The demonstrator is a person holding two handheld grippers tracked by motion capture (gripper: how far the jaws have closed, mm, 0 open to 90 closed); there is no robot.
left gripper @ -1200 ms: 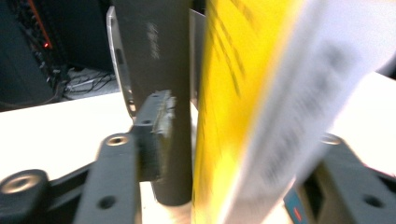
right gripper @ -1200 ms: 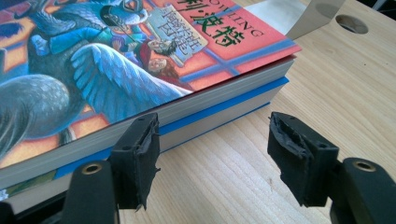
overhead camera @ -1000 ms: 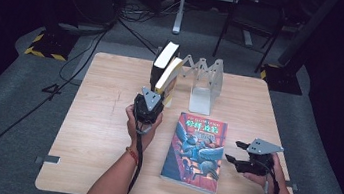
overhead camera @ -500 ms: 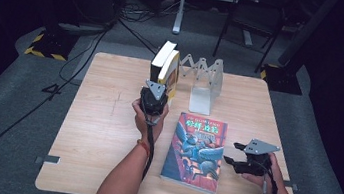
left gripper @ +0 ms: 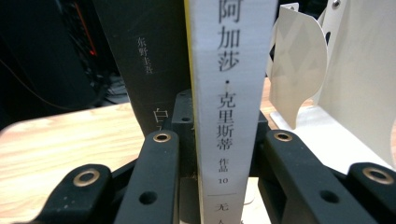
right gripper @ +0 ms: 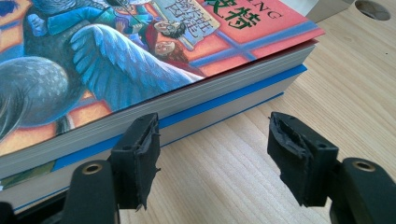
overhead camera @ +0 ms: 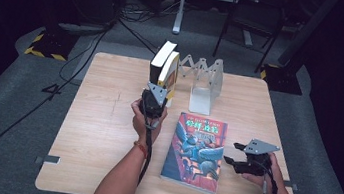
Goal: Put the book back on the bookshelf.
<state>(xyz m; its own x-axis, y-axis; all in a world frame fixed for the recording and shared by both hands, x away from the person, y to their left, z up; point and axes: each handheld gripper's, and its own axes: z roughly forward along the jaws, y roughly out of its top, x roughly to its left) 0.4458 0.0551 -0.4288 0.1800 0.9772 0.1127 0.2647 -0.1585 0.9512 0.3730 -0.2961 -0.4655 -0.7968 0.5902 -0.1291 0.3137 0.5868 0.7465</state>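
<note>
On the wooden table (overhead camera: 101,118), a white-spined book (left gripper: 231,93) stands upright at the far middle, just beside a dark book (overhead camera: 160,61) and the white folding rack (overhead camera: 205,84). The left gripper (overhead camera: 155,97) pinches its lower spine between both jaws. The right gripper (right gripper: 212,149) rests spread beside a stack of flat books (right gripper: 154,70), topped by a colourful winged creature on red.
</note>
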